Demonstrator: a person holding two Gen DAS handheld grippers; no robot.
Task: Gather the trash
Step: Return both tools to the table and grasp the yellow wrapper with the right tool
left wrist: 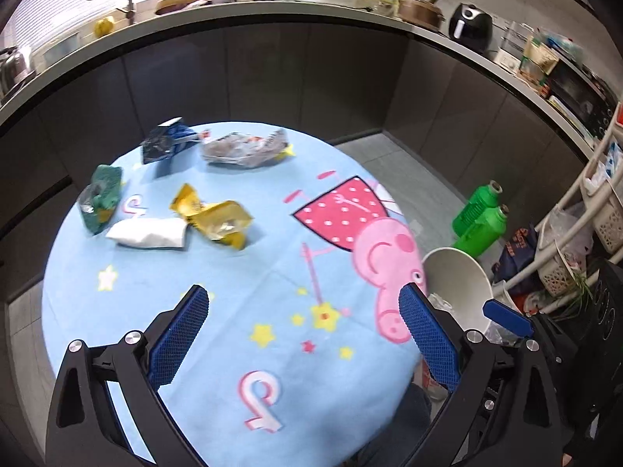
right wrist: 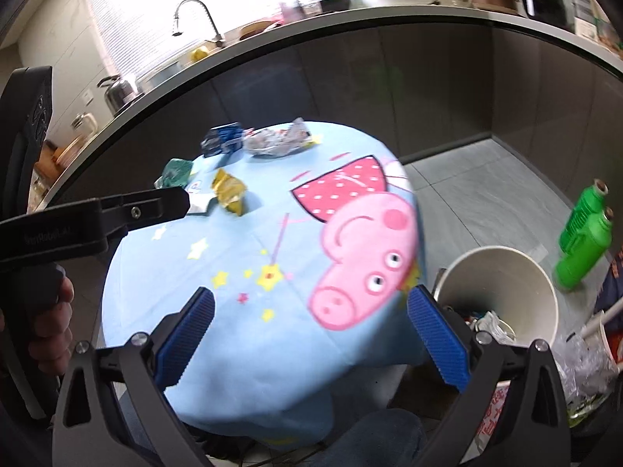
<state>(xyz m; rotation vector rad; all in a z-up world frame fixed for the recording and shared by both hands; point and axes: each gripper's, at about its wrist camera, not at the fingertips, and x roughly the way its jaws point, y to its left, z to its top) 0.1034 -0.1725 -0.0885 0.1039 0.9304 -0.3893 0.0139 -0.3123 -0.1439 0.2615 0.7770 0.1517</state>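
Now we hold both tools spread and empty: the left hand-held gripper (left wrist: 303, 330) and right hand-held gripper (right wrist: 311, 330) hang over the blue cartoon-cloth counter (left wrist: 233, 272). At its far side lie a yellow wrapper (left wrist: 216, 218), white packet (left wrist: 150, 233), green bag (left wrist: 99, 198), blue bag (left wrist: 167, 144) and clear wrapper (left wrist: 245, 148). The white bin (right wrist: 502, 292) stands just beside the counter's right edge, scraps inside.
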